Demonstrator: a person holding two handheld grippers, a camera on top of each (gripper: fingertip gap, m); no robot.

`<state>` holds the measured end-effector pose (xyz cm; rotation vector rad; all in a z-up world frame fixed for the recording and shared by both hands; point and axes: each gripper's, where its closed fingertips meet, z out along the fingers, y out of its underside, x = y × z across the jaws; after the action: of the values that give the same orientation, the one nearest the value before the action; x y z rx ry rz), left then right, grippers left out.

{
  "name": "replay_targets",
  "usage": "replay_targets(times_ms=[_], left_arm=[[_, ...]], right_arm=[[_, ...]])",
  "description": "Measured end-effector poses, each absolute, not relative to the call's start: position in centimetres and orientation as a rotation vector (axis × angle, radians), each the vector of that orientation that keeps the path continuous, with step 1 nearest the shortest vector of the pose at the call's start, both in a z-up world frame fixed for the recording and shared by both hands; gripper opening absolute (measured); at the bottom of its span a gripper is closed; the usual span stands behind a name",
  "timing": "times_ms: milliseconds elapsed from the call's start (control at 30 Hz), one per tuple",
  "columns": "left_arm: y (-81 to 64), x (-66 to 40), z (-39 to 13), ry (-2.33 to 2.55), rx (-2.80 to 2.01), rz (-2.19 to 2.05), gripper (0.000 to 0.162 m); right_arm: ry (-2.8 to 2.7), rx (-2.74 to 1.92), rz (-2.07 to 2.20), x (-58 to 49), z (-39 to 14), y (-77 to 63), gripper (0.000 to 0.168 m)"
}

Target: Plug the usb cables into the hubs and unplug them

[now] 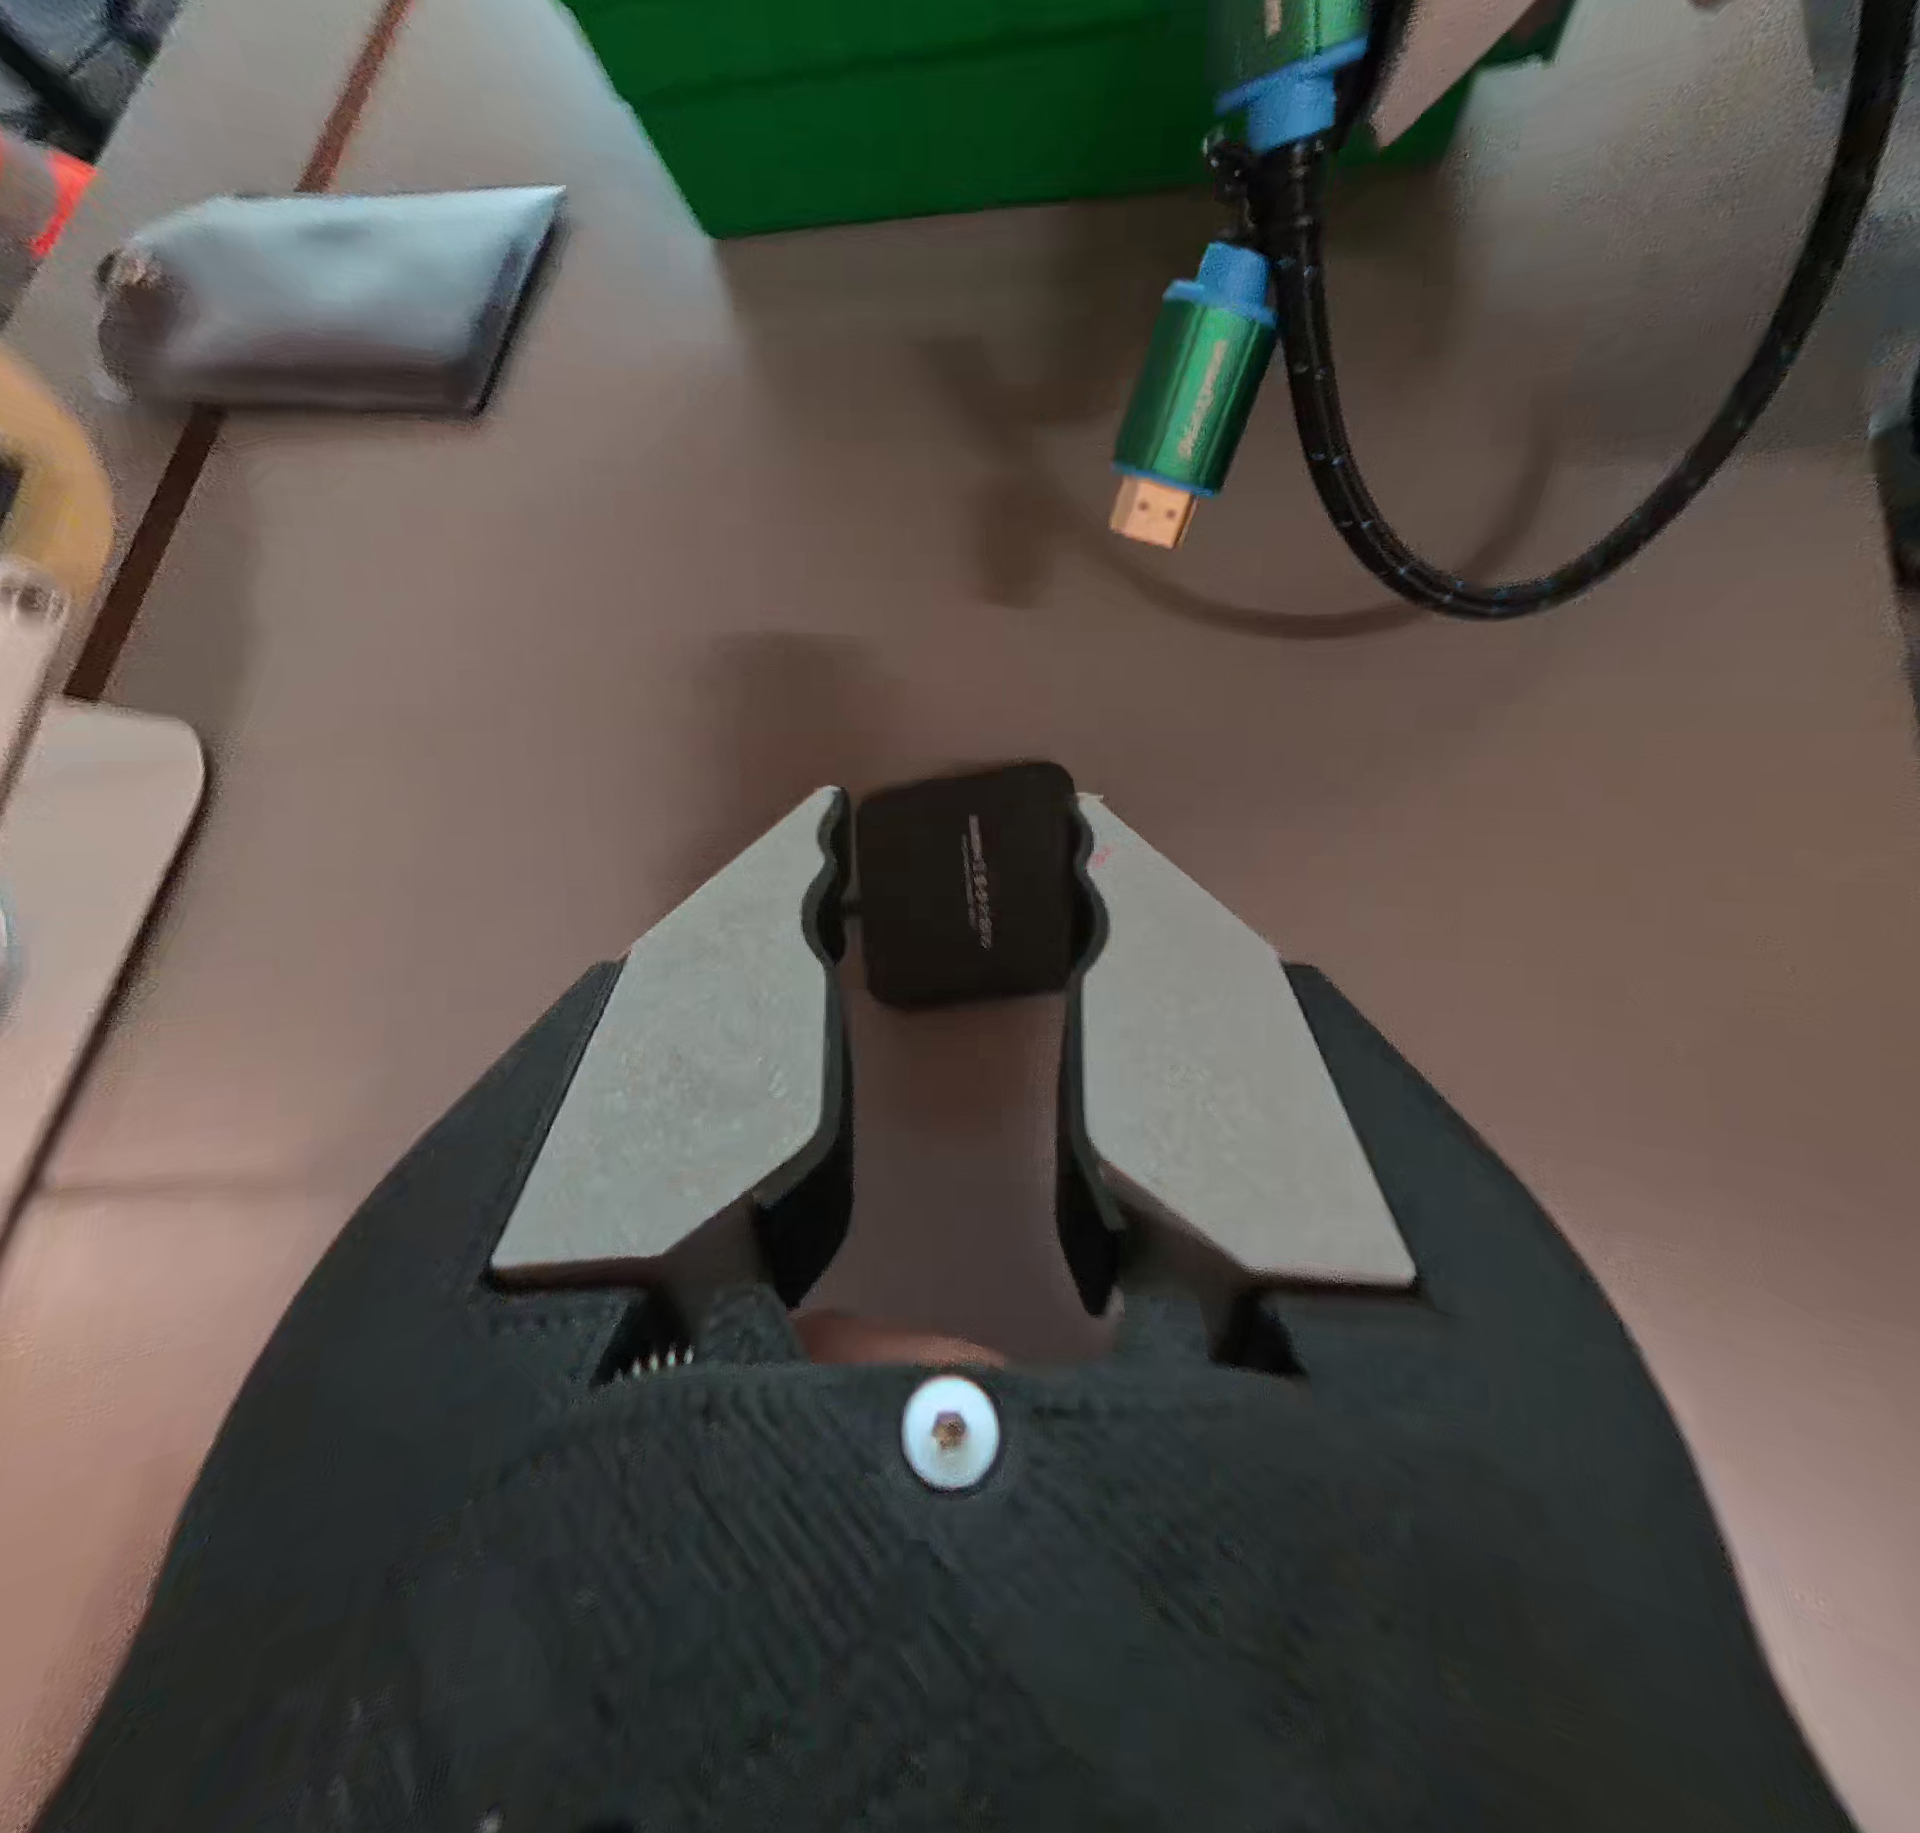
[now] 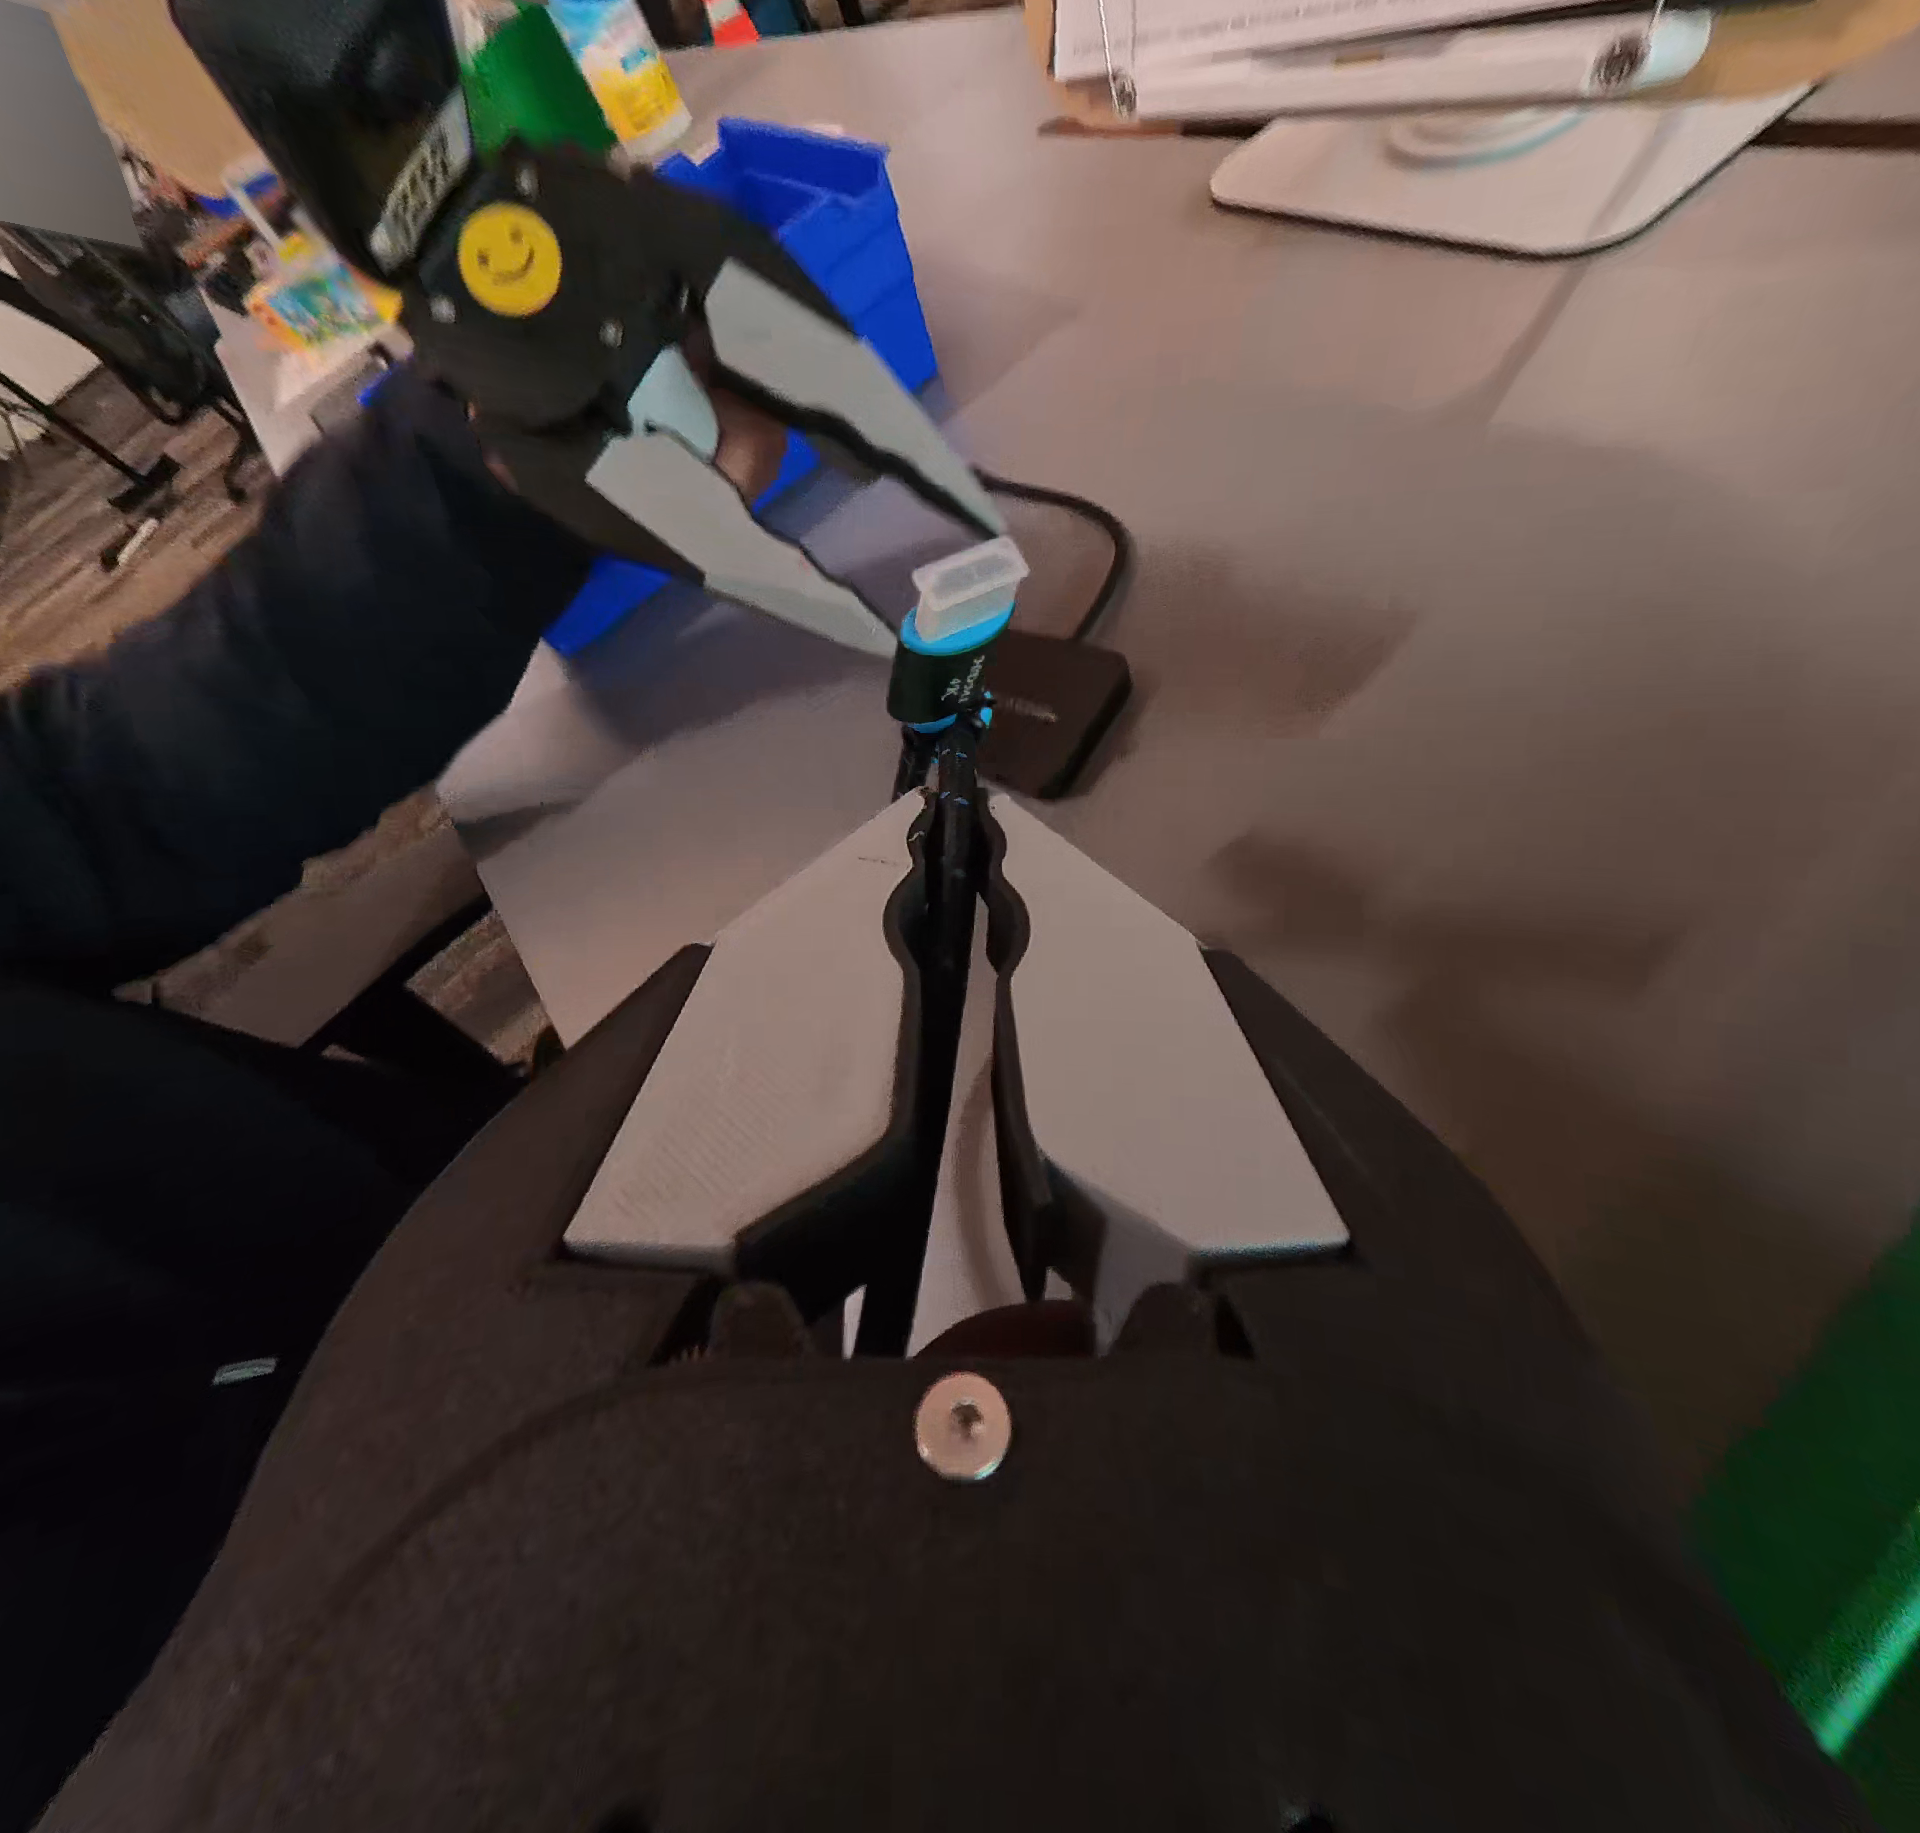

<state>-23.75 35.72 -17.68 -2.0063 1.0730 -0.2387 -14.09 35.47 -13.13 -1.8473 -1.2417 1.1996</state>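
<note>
Where the two views meet lies a grey-brown table (image 1: 623,578), matte and bare in its middle, with a dark seam along its left side.

- Left gripper (image 1: 966,884): tongs closed on a small black box (image 1: 971,884), held just above the table.
- Right gripper (image 2: 951,848): tongs pinched on a black braided cable (image 2: 951,827); its capped plug (image 2: 961,604) stands beyond the tips. In the left view a green plug (image 1: 1195,391) with a gold tip hangs free.
- Table contents: green bin (image 1: 883,69), grey pouch (image 1: 322,297), blue bin (image 2: 831,214), white monitor stand (image 2: 1455,183).
- Room: a wipes canister (image 2: 623,48) and chair legs on carpet, blurred.
</note>
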Motion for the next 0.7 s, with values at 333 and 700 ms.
replay_targets(times_ms=[333,700], left_arm=[[35.6,-22.5,-20.2,1.833,-2.054,-0.203,0.069],[36.5,-25.3,-24.3,1.936,-2.106,0.144,0.071]], right_arm=[[-1.418,-2.078,0.919,-12.9,-19.5,35.8,0.004],[-1.352,-1.949,0.401,-13.3,-19.7,39.0,0.048]])
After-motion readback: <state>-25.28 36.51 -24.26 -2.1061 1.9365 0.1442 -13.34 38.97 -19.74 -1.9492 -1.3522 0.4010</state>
